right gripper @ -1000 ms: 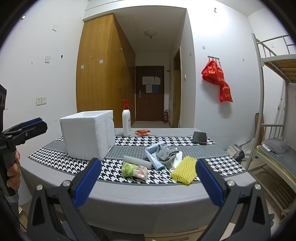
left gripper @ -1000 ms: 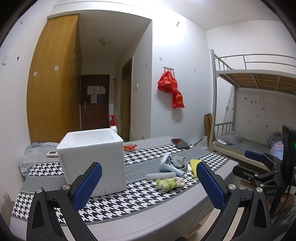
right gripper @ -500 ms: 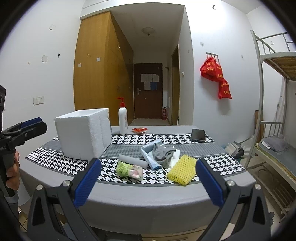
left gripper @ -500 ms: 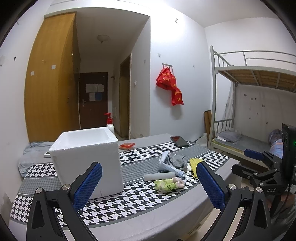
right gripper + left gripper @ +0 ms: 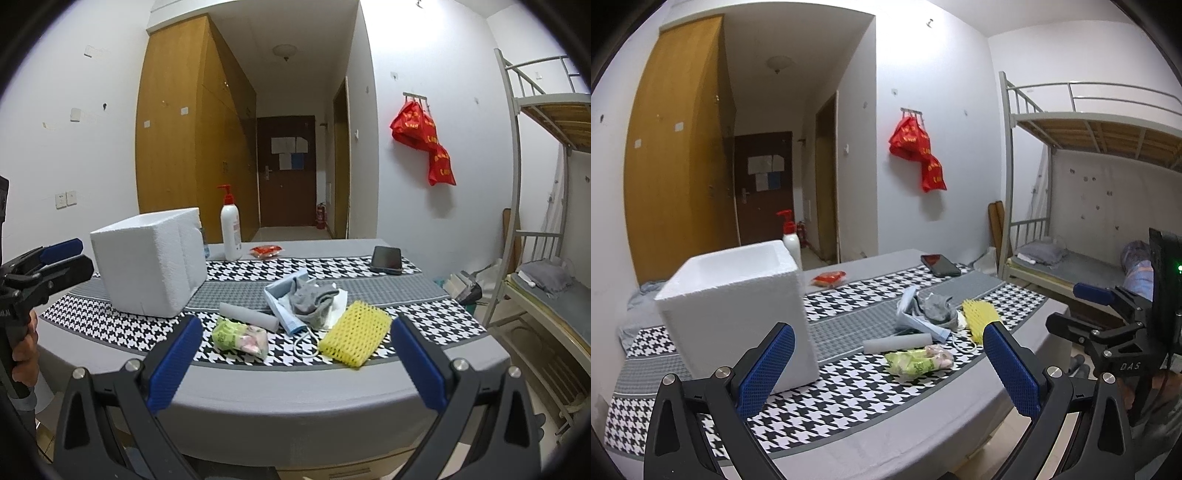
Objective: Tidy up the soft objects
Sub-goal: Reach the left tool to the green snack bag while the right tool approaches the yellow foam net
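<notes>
From my feed, the only lettering I can read for sure is "DAS", printed in pale letters on the black frame of the right hand-held gripper [image 5: 1108,314], low on its body in the left wrist view. The red bags [image 5: 424,144] hanging on the wall carry yellow characters, but they are too small for me to make out. The green packet [image 5: 240,334] on the desk [image 5: 295,391] has print I cannot read either.

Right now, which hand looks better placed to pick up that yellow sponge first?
Probably the right. The right gripper faces the yellow sponge at the table's near edge, jaws open. The left gripper sits nearer the white foam box.
</notes>
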A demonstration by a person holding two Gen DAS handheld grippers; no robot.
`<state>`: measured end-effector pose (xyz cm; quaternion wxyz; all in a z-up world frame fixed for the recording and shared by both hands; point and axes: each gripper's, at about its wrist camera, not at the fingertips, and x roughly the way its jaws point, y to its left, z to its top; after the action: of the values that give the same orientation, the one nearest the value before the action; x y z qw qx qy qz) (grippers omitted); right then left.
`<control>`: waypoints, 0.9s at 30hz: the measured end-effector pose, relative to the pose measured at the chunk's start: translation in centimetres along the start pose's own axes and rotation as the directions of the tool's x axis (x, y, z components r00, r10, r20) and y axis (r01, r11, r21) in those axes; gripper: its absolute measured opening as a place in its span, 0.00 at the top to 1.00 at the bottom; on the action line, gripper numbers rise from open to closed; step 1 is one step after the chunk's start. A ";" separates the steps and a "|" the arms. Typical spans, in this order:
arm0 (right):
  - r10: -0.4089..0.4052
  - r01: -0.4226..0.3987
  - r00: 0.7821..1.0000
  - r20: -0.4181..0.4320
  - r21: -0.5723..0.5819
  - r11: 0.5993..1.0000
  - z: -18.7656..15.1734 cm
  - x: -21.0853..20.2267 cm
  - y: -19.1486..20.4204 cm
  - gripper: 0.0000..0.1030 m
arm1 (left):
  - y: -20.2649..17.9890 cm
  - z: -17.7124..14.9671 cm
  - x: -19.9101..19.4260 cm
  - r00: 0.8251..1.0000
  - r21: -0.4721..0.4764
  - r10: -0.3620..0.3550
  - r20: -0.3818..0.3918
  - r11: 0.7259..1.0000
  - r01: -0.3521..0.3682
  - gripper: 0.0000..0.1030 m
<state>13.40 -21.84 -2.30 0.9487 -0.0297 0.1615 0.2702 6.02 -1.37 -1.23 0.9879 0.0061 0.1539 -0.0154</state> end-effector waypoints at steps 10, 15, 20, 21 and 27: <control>-0.020 0.020 0.999 -0.038 0.004 1.000 -0.3 1.6 -1.0 0.00 | -1.1 -0.5 2.6 0.998 0.029 -0.028 -0.059 0.999 0.030 0.01; -0.021 0.023 0.997 -0.075 0.023 0.999 -0.7 2.9 -2.0 0.00 | -1.6 -1.0 5.1 0.991 0.032 -0.048 -0.123 0.998 0.052 0.01; -0.035 0.040 0.992 -0.119 0.041 0.998 -1.3 4.9 -3.0 0.00 | -1.7 -1.8 7.5 0.981 0.025 -0.062 -0.181 0.997 0.067 0.01; -0.034 0.040 0.991 -0.127 0.043 0.998 -1.4 5.2 -3.2 0.00 | -1.8 -2.0 8.2 0.978 0.021 -0.064 -0.199 0.997 0.069 0.01; -0.041 0.051 0.984 -0.176 0.048 0.998 -2.0 7.3 -4.4 0.00 | -2.6 -2.7 11.0 0.960 0.020 -0.078 -0.268 0.996 0.086 0.01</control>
<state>20.99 -22.16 -6.67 0.9373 -0.0321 0.2502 0.2403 15.54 -4.21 -7.19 0.9565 0.0172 0.2855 -0.0577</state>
